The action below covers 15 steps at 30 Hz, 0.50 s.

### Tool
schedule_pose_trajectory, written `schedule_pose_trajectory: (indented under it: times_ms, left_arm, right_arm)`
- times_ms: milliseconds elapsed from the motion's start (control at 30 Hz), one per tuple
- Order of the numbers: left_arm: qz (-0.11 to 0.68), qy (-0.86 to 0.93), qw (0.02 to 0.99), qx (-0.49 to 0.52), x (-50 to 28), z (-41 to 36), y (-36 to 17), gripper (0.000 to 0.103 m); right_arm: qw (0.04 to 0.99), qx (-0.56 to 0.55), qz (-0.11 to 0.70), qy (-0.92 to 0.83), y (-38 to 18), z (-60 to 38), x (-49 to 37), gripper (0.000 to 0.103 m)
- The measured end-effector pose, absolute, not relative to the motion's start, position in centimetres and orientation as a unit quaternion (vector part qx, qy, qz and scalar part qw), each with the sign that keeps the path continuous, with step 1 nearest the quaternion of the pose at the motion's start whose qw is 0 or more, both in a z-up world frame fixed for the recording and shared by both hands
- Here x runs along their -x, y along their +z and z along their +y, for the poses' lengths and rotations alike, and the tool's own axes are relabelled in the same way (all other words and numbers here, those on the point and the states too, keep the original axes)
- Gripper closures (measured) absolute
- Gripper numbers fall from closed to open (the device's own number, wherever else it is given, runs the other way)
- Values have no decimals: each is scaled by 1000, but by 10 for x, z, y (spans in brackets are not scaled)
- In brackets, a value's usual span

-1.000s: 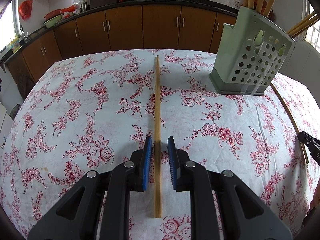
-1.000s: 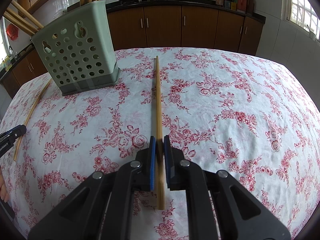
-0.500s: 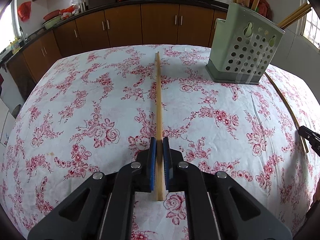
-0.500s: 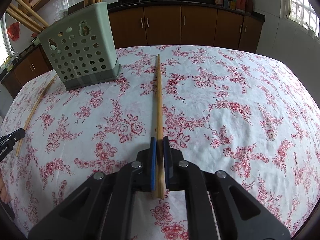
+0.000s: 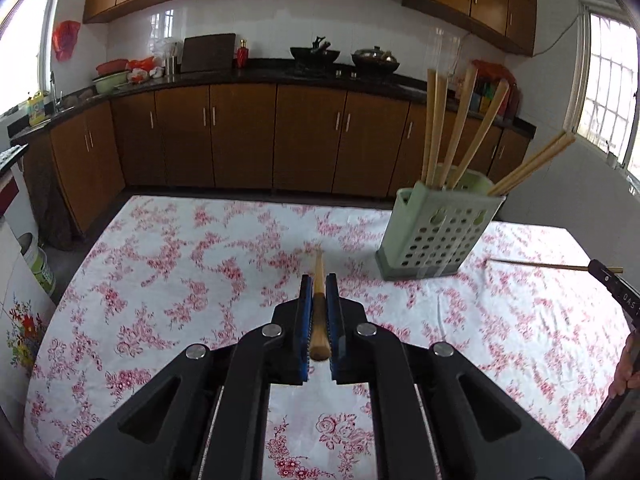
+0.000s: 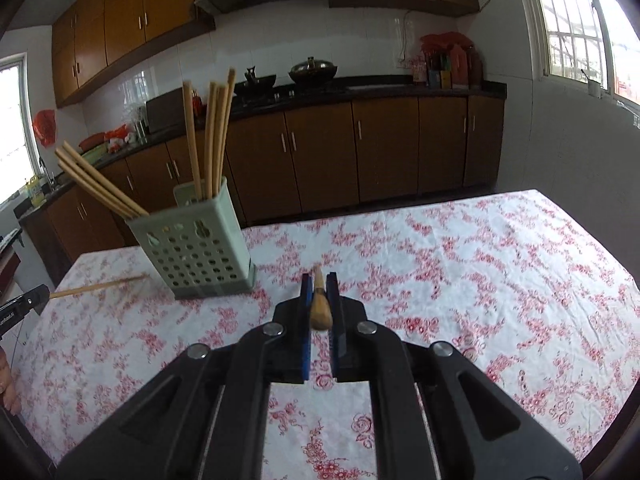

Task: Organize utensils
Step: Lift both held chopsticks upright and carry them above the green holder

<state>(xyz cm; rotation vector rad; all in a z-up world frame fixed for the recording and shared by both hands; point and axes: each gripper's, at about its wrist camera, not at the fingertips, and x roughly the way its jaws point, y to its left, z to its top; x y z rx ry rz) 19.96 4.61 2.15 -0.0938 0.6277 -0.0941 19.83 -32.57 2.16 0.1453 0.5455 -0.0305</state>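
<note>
Most of the thin wooden chopstick [image 5: 319, 312] in the left wrist view is hidden: only its foreshortened butt end shows between the blue-padded black left gripper [image 5: 319, 286], and its far tip is a blur. The second wooden chopstick [image 6: 321, 304] in the black right gripper [image 6: 319, 284] is just as foreshortened. At the right edge of the left view the other tool is cut off, only a black tip showing. The lower ends of the sticks inside the pale green perforated plastic holder [image 5: 436, 236] are hidden by its walls. The floral tablecloth [image 6: 480, 264] runs off the bottom of both frames
</note>
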Motion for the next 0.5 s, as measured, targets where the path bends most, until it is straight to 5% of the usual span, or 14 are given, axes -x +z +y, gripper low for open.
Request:
schedule_pose_trajectory:
  times_ms: [500]
  left_arm:
    - [239,-65,967,59,-195,47,78,96]
  right_arm:
    - [976,-85,202,-3,74,-334,-193,95]
